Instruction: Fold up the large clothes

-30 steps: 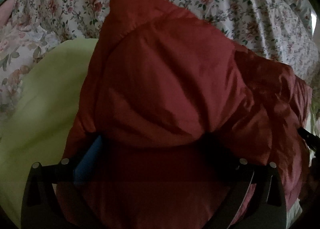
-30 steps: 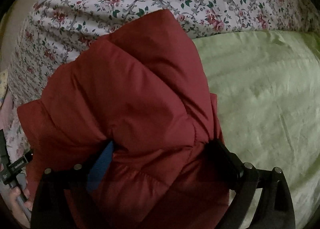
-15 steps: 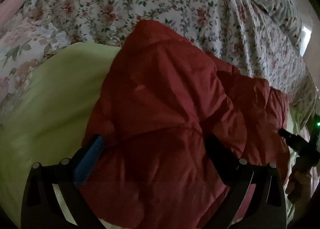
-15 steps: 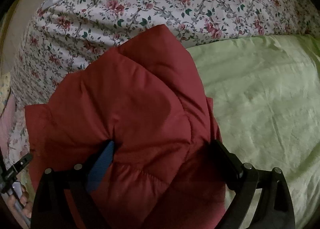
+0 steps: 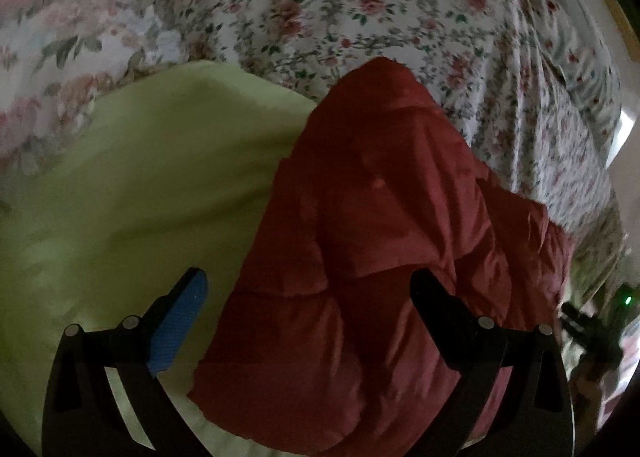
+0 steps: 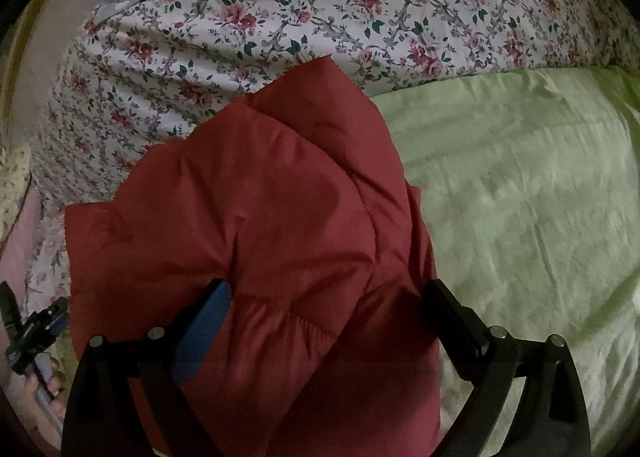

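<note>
On bed: red jacket [image 6: 256, 217] bunched.

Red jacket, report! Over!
Left gripper open beside red jacket. Right gripper open, jacket between its fingers. Jacket lies on green sheet. Nothing blocking.

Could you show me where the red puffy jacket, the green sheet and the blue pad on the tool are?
red puffy jacket [image 6: 280, 217]: right wrist view, upper quilted panel.
green sheet [image 6: 520, 197]: right wrist view, bare wrinkled middle.
blue pad [image 5: 180, 325]: left wrist view, inner face of one of the fingers.
</note>
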`<state>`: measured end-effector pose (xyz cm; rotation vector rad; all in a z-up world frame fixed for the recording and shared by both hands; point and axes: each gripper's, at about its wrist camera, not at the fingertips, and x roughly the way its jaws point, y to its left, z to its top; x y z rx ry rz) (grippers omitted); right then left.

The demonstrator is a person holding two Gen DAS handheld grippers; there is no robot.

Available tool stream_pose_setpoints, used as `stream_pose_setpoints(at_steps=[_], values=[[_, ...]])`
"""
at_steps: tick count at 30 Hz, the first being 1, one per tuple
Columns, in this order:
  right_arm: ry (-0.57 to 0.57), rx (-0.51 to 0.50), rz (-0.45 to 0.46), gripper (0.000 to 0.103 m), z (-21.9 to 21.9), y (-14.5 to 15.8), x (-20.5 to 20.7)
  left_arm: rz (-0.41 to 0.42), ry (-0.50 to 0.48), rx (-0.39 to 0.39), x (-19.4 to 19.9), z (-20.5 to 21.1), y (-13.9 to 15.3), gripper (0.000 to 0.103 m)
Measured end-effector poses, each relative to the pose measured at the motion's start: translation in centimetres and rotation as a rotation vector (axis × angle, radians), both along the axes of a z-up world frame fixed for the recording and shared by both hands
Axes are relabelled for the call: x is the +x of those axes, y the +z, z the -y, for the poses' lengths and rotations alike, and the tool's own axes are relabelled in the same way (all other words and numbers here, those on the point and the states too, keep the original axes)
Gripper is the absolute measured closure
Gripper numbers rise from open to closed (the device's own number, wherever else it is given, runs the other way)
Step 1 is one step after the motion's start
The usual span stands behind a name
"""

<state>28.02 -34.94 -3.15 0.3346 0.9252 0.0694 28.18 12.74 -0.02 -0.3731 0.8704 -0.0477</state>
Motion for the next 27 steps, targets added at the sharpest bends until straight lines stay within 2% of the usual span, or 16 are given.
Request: stream_pose_setpoints(at_steps=[4, 11, 15, 22, 27], values=[[0.012, 0.087, -0.012, 0.005, 0.9, 0.0, -0.6, -0.017, 0.013, -0.117, 0.7, -1.6, -1.4, 0.001], [0.004, 0.169, -0.059, 0.004, 1.9, -0.8, -0.6, -0.069, -0.005, -0.248, 2.6, -2.3, -4.3, 0.001], [0.019, 0.178, -0.102, 0.004, 1.6, -1.5, 0.0, -0.082, -0.028, -0.274, 3.6, -1.9, -5.0, 0.001], [0.035, 0.215, -0.124, 0.002, 1.2, -2.7, 0.7, -0.102, -0.065, -0.294, 5.0, -0.9, -5.3, 0.001], [0.032, 0.330, -0.150, 0.001, 1.6, -4.6, 0.9, -0.129, -0.109, -0.269, 6.1, 0.3, -5.6, 0.001]])
